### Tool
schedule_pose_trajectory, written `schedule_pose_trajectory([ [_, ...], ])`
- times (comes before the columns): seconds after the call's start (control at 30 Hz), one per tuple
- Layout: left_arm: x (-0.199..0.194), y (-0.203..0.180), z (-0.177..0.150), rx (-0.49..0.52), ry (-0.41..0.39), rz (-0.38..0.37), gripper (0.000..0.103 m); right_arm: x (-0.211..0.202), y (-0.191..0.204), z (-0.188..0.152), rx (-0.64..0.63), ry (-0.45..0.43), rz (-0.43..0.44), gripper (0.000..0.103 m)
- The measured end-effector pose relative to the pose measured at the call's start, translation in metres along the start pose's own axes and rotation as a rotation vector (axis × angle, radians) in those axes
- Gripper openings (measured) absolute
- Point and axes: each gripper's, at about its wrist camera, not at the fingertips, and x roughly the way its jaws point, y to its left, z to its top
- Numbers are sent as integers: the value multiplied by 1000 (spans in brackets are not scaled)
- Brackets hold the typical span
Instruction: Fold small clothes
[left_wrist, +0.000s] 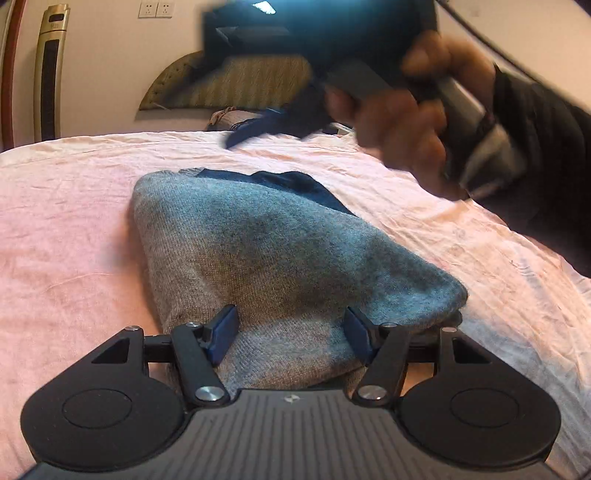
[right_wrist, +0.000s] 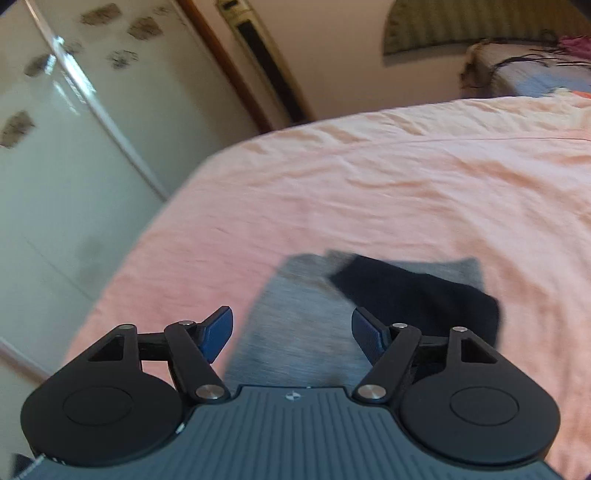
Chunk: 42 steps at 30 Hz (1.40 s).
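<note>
A small grey knit garment (left_wrist: 280, 254) with a dark navy part (left_wrist: 306, 186) at its far end lies on the pink bed sheet (left_wrist: 74, 229). My left gripper (left_wrist: 290, 338) is open, low over the garment's near end, with the cloth between and under its blue pads. In the right wrist view the same grey garment (right_wrist: 295, 317) with its dark part (right_wrist: 417, 299) lies below. My right gripper (right_wrist: 291, 334) is open and empty, raised above it. The right hand and its gripper show blurred in the left wrist view (left_wrist: 424, 110).
The pink bed's edge (right_wrist: 155, 229) drops off to the left beside a pale wardrobe (right_wrist: 55, 166). A standing air conditioner (left_wrist: 50, 74) and a wall are behind the bed. More clothes (left_wrist: 258, 123) lie at the bed's far side.
</note>
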Motion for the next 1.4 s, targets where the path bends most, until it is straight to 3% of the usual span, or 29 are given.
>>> schedule_pose_trajectory([
  [0.07,0,2,0,-4,-1,-3,63,13,18,9,5,34,95,74],
  [0.13,-2,0,-2,-3,-1,-2,63,41,26,13,23,105,137,76],
  [0.2,-2,2,-1,-4,-3,2,63,77,20,11,68,213,118,81],
  [0.23,-3,2,-1,-6,-4,1,63,98,14,3,54,265,70,77],
  [0.27,-3,3,-2,-8,-4,1,63,99,11,-2,-9,188,84,73],
  [0.3,-3,3,-2,-9,-5,0,63,102,7,-3,-8,169,79,69],
  [0.37,-3,4,-1,-9,-4,-2,63,101,1,3,75,166,68,64],
  [0.43,-3,5,-1,-10,-5,-4,63,92,3,5,81,164,30,59],
  [0.57,-3,4,-2,-13,-7,-8,64,45,-6,-6,115,75,110,69],
  [0.63,-1,4,-1,-8,-5,-11,66,37,-20,-16,136,87,106,82],
  [0.67,-1,3,-1,-3,-4,-9,66,40,-28,-23,122,102,77,78],
  [0.7,-1,2,-1,0,-4,-8,66,37,-32,-29,80,74,74,63],
  [0.73,-4,3,-1,-4,-12,-7,66,30,-36,-30,93,64,63,55],
  [0.8,-19,10,-3,-63,-41,-12,66,5,-43,-30,201,29,60,63],
  [0.93,-43,53,-6,-363,-54,-92,67,-74,-54,-57,237,-105,106,86],
  [1.03,-36,84,-8,-576,-27,-153,67,-110,-80,-97,287,-100,40,87],
  [1.17,-25,98,-3,-728,-8,-186,67,-110,-106,-143,403,15,40,83],
  [1.3,-39,104,4,-756,-62,-169,67,-100,-97,-159,420,50,136,77],
  [1.4,-32,104,-1,-760,33,-103,67,-90,-89,-160,391,72,152,77],
])
